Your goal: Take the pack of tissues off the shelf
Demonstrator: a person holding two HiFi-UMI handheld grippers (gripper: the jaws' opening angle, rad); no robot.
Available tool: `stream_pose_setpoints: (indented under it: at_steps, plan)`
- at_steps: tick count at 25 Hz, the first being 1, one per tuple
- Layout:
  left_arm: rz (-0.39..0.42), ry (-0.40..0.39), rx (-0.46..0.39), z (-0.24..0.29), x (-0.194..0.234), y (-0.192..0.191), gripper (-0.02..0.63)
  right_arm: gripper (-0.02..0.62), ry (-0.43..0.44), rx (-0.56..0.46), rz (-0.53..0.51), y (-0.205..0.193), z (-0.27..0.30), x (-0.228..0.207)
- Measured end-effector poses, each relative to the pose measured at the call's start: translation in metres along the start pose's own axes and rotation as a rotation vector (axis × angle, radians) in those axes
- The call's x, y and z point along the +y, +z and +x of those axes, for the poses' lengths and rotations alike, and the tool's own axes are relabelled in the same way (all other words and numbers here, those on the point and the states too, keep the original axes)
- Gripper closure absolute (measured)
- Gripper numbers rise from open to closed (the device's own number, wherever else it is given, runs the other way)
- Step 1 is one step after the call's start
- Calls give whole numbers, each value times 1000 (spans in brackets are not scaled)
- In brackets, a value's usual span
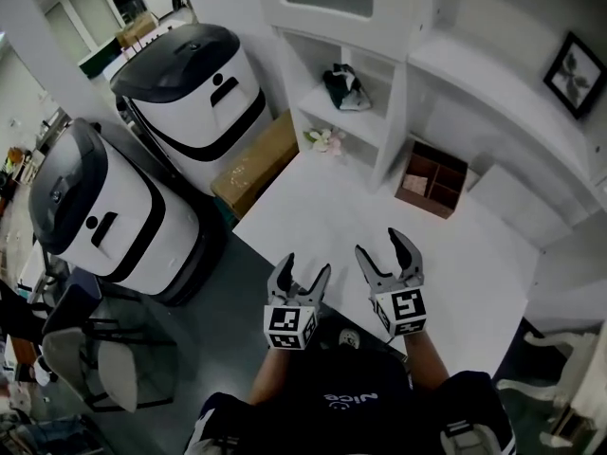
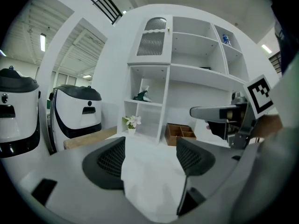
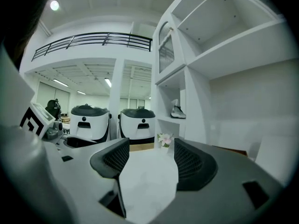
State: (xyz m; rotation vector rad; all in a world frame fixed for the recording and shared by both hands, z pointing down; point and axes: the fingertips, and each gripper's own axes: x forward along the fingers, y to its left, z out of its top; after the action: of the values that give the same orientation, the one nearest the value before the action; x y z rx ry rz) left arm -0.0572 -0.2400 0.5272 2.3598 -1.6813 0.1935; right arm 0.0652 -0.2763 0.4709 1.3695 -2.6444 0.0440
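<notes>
The pack of tissues (image 1: 346, 88), dark green and white, lies in the middle compartment of the white shelf (image 1: 379, 126) at the back of the table. It also shows as a small pack (image 2: 142, 96) in the left gripper view and as a pale pack (image 3: 177, 111) in the right gripper view. My left gripper (image 1: 302, 275) hovers over the table's near edge, open and empty (image 2: 151, 143). Just to its right is my right gripper (image 1: 391, 252), open as well, with only bare tabletop between its pads (image 3: 152, 146). Both point toward the shelf, well short of it.
A small pot of flowers (image 1: 324, 140) stands at the shelf's foot, under the tissues' compartment. To its right sits a brown wooden compartment box (image 1: 432, 180). Left of the white table (image 1: 322, 207) are a cardboard box (image 1: 256, 164) and two large white-and-black machines (image 1: 194, 93), (image 1: 104, 216).
</notes>
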Motion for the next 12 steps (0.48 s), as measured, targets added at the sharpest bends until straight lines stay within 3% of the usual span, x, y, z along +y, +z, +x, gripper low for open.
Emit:
stream_pose_setpoints:
  at_steps: [5,12]
  plan:
    - [14,-57,17,19,17,9,267,310,-45,-90,-4,49,25,-4]
    - [25,-68,14,31,44,21,267,311,-105,-159,-35,106,65,-10]
